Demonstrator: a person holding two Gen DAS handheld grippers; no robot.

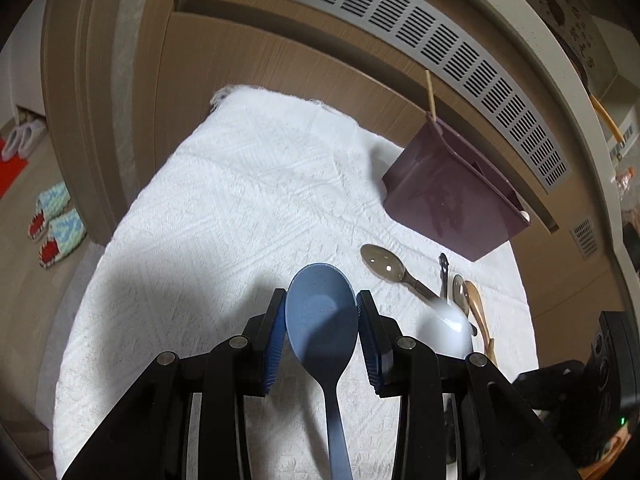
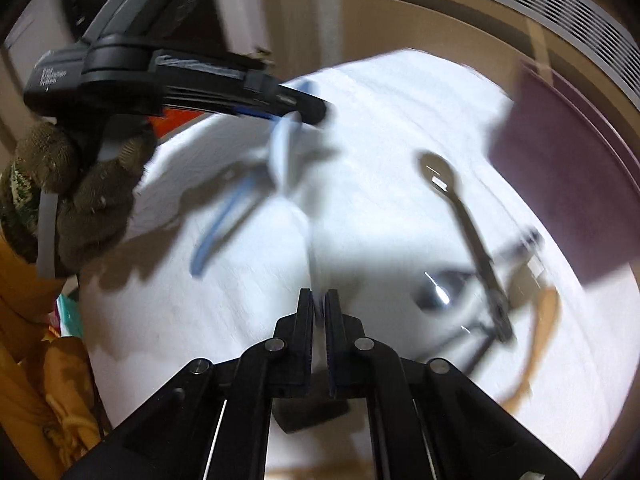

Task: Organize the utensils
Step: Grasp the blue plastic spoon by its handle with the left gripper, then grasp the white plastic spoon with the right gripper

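Note:
My left gripper (image 1: 321, 306) is shut on a blue spoon (image 1: 322, 320), gripping the bowl by its sides, handle toward the camera, above the white cloth (image 1: 224, 216). In the right wrist view the left gripper (image 2: 304, 110) shows at upper left with the blue spoon (image 2: 224, 216) hanging from it. My right gripper (image 2: 319, 300) is shut on a white spoon (image 2: 286, 156), which blurs with motion; it also shows in the left wrist view (image 1: 450, 330). A dark purple utensil holder (image 1: 452, 200) stands at the far right with a wooden stick (image 1: 430, 92) in it.
A metal spoon (image 1: 386, 266), another metal spoon (image 1: 460, 290), a wooden spoon (image 1: 478, 308) and a black utensil (image 1: 443, 270) lie in front of the holder. The cloth (image 2: 400, 120) covers a small table against a wooden wall with a vent (image 1: 440, 56). Slippers (image 1: 56, 224) lie on the floor at left.

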